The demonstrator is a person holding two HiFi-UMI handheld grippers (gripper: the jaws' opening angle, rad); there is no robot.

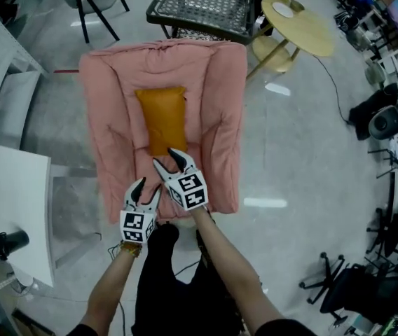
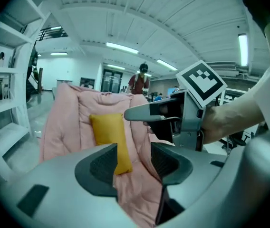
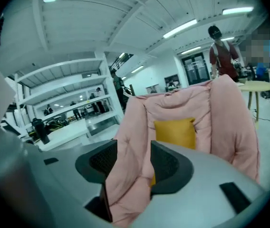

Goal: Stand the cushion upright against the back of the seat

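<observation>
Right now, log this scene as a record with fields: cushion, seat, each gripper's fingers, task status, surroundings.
cushion: orange cushion, upright, leaning on the backrest
seat: pink padded seat, cushion centred between its side bolsters
left gripper: left gripper at the seat's front edge, fingers apart, nothing held
right gripper: right gripper just below the cushion's lower edge, fingers apart, not gripping
task status: cushion appears placed as asked
surroundings: round wooden table beyond the seat

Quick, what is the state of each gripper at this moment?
Left gripper: open, holding nothing.
Right gripper: open, holding nothing; only the pink seat shows in the gap.
</observation>
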